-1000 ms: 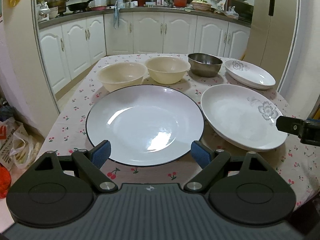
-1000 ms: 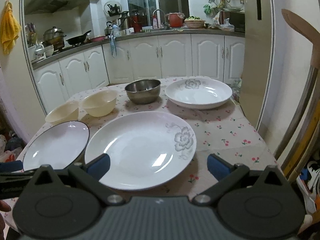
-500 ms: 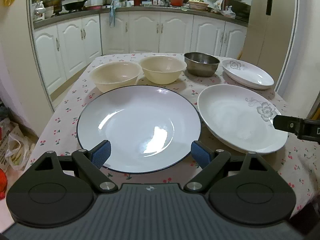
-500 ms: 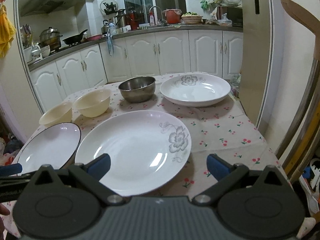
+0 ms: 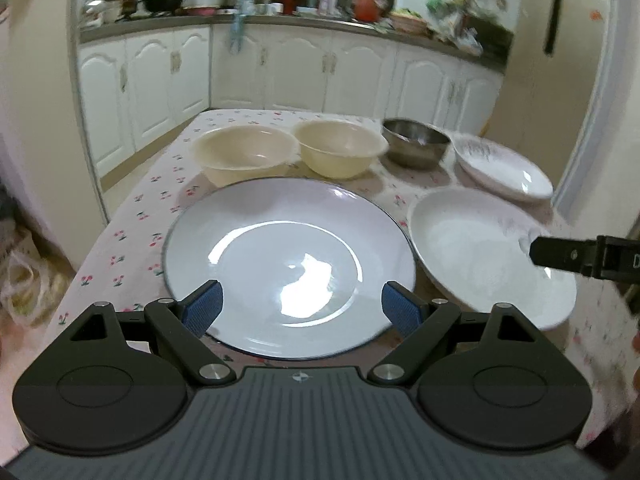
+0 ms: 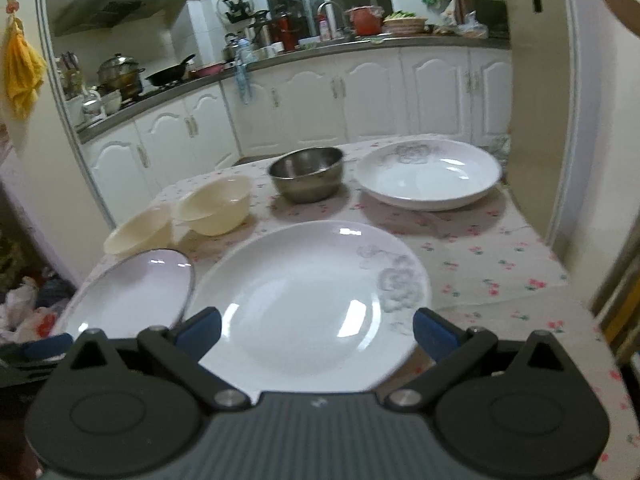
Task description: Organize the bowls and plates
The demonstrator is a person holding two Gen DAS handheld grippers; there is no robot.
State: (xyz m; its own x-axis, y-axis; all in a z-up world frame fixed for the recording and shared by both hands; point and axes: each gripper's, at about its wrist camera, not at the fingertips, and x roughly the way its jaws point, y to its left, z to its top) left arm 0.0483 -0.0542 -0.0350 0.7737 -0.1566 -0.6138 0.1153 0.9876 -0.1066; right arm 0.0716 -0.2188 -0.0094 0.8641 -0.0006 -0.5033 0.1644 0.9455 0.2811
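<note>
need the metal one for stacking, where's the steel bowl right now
In the right wrist view the steel bowl stands at the far side of the table, between the cream bowl and the flowered plate.

Both tools, left tool [image 5: 302, 308] and right tool [image 6: 316, 330], have edged forward over their plates.

**Gloss, steel and printed cloth**

The dark-rimmed plate [image 5: 288, 256] and flowered plate [image 6: 308, 304] looked glazed and glossy. The steel bowl [image 6: 307, 174] was dull brushed metal; the cream bowls [image 5: 338, 152] matt plastic. Cherry-print cloth [image 6: 500, 256] covered the tabletop.
</note>
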